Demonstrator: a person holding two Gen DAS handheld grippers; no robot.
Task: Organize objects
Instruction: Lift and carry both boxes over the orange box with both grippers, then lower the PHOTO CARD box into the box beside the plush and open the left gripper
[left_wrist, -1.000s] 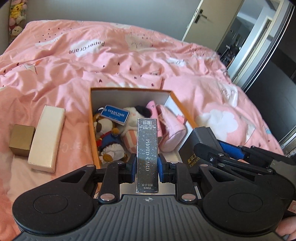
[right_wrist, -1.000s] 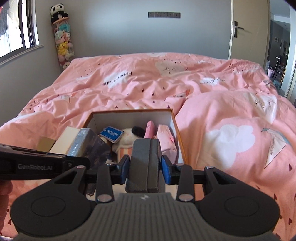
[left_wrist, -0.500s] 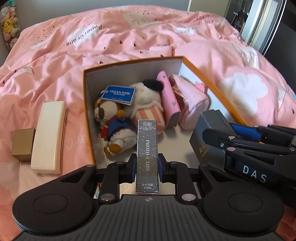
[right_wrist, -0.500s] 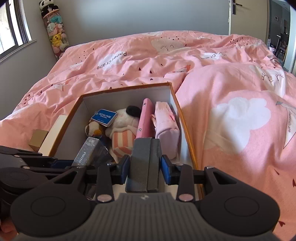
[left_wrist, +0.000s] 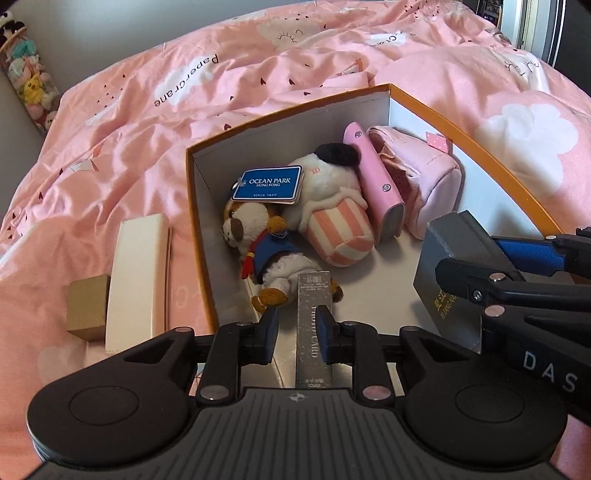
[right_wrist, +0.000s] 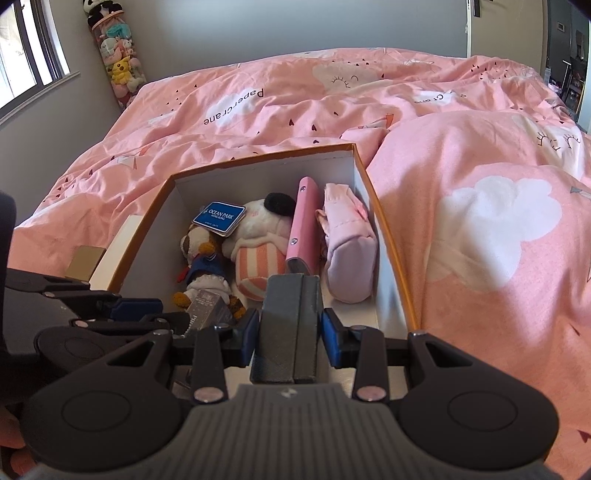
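Note:
An orange-rimmed white box (left_wrist: 192, 206) (right_wrist: 384, 236) lies on the pink bed. It holds two plush toys (left_wrist: 332, 206) (right_wrist: 255, 243), a pink case (left_wrist: 373, 184) (right_wrist: 304, 225) and a pink pouch (left_wrist: 421, 184) (right_wrist: 349, 251). My left gripper (left_wrist: 297, 338) is low in the box's near end. Its jaws have parted: the silver photo card box (left_wrist: 313, 325) (right_wrist: 207, 308) still touches the right pad, with a gap at the left pad. My right gripper (right_wrist: 290, 334) is shut on a dark grey box (right_wrist: 290, 325) (left_wrist: 454, 269) over the near right part of the box.
A cream case (left_wrist: 138, 280) (right_wrist: 122, 243) and a small gold box (left_wrist: 86, 312) (right_wrist: 85, 260) lie on the duvet left of the box. A stack of plush toys (right_wrist: 118, 70) stands by the far wall. A window is at the left, a door at the far right.
Both grippers moved forward and down into the box. The left jaws opened a little, freeing the photo card box on the left side. The right gripper kept its hold.

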